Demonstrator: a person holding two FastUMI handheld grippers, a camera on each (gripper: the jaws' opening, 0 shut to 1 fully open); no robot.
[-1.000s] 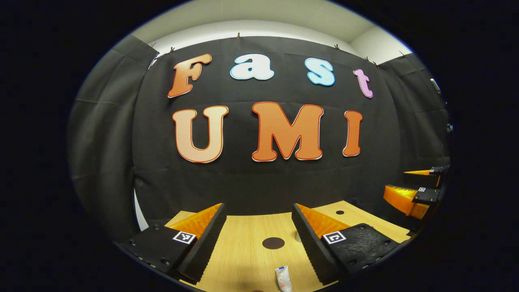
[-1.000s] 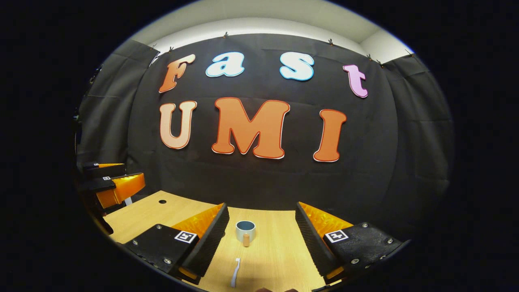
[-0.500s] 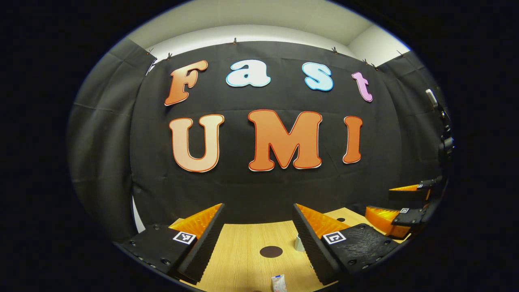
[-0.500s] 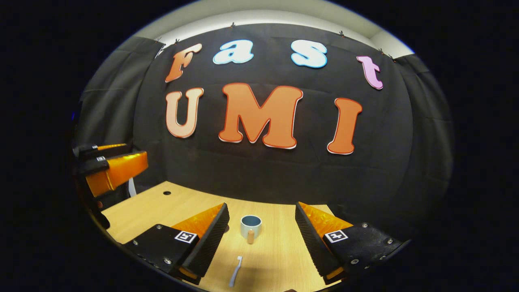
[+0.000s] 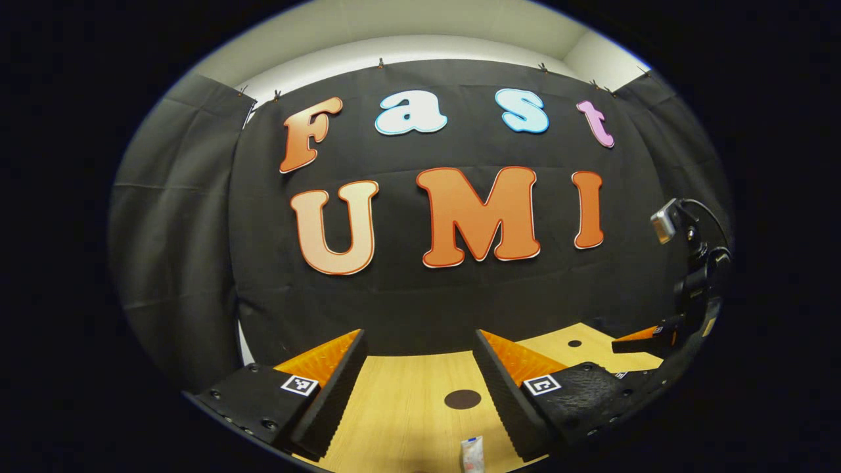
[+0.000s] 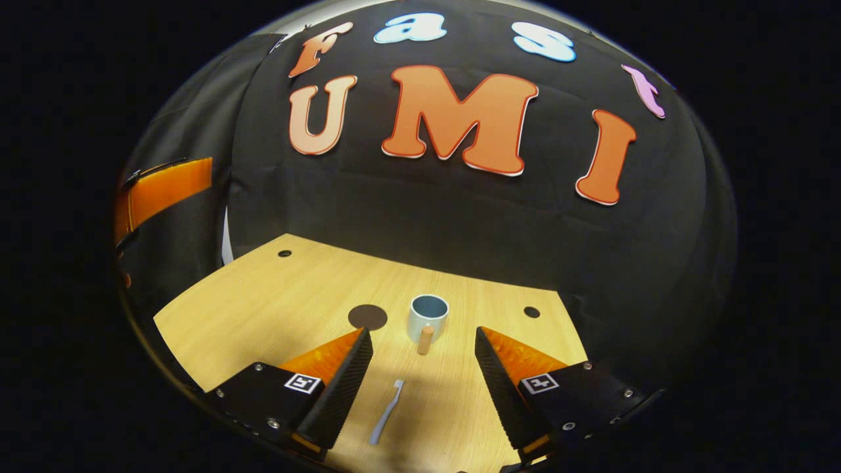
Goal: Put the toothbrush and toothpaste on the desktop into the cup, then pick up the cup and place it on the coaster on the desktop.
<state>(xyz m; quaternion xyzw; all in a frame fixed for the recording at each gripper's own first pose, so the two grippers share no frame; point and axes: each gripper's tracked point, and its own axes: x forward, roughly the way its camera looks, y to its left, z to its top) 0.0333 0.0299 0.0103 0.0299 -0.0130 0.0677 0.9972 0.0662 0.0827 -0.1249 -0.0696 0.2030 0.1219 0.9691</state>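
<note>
Landmark: one pale blue ceramic cup (image 6: 428,316) w/ a wooden handle, upright on the light wood-grain desktop (image 6: 263,295), handle facing the camera in the right gripper view.

One dark brown round flat coaster (image 6: 367,316) just left of cup, near but not touching. Seen too in left gripper view (image 5: 462,399), lying flat.

One slim pale blue toothbrush (image 6: 386,412) flat on desktop, nearer the camera than cup, a bit left of it, apart from it.

One small white toothpaste tube (image 5: 472,454) flat on desktop at bottom edge of left gripper view, on the near side of coaster; cut off by the edge, so details unclear.

Right gripper (image 6: 424,378): fingers spread wide, nothing between them but desktop; toothbrush lies ahead in the gap, untouched. Cup beyond the tips.

Left gripper (image 5: 417,387): fingers likewise wide apart, holding nothing, above desktop; coaster and tube between the finger lines, no contact.

Three small dark holes in desktop, incl. one right of cup (image 6: 531,311).
</note>
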